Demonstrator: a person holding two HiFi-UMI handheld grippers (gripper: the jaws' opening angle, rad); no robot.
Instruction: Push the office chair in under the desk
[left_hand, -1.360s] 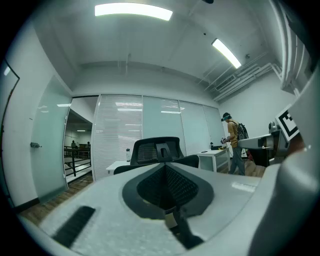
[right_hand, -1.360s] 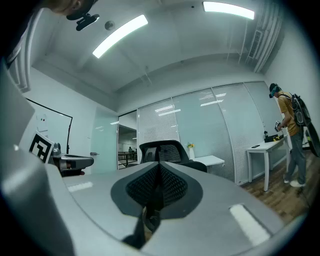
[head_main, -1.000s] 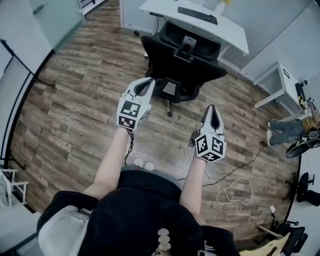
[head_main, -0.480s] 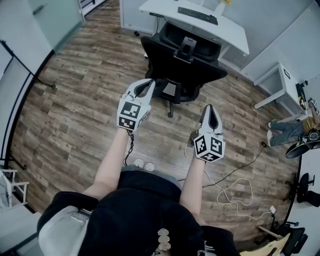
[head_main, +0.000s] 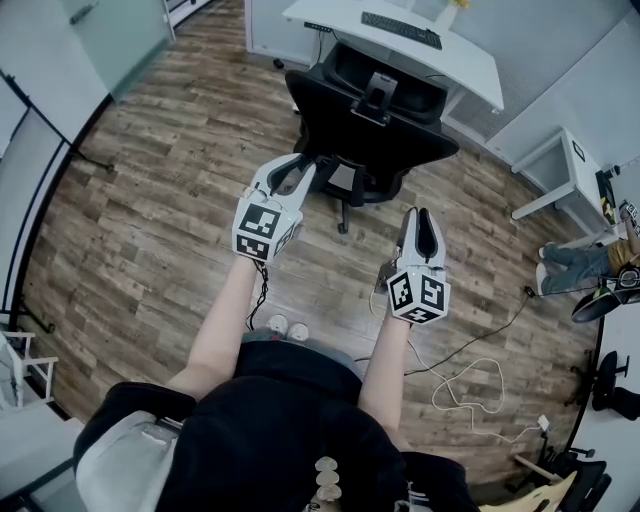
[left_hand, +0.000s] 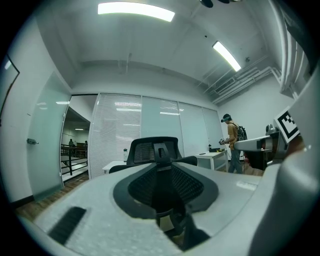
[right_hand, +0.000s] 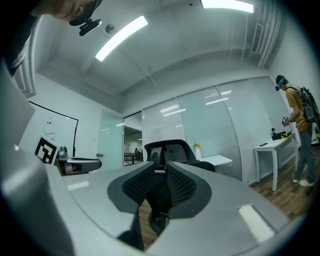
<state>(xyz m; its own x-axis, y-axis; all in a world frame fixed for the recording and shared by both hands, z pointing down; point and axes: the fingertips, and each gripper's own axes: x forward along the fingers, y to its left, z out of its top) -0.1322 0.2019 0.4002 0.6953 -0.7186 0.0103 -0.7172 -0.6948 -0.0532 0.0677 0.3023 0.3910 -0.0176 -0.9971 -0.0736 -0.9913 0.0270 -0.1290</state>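
The black office chair stands with its back toward me, its seat facing the white desk at the top of the head view. Both grippers are held level and aimed at the chair, short of its backrest. My left gripper is nearer its left side and my right gripper hangs back on the right. Both pairs of jaws have just been opening, and a narrow gap with nothing in it shows between them. The chair's headrest shows past the left gripper, and the headrest past the right gripper.
A keyboard lies on the desk. A small white table stands at the right, with a person beside it. A white cable loops on the wood floor behind my right arm. Glass walls line the left side.
Both grippers' jaws have parted slightly. The arms and the chair stay where they were.
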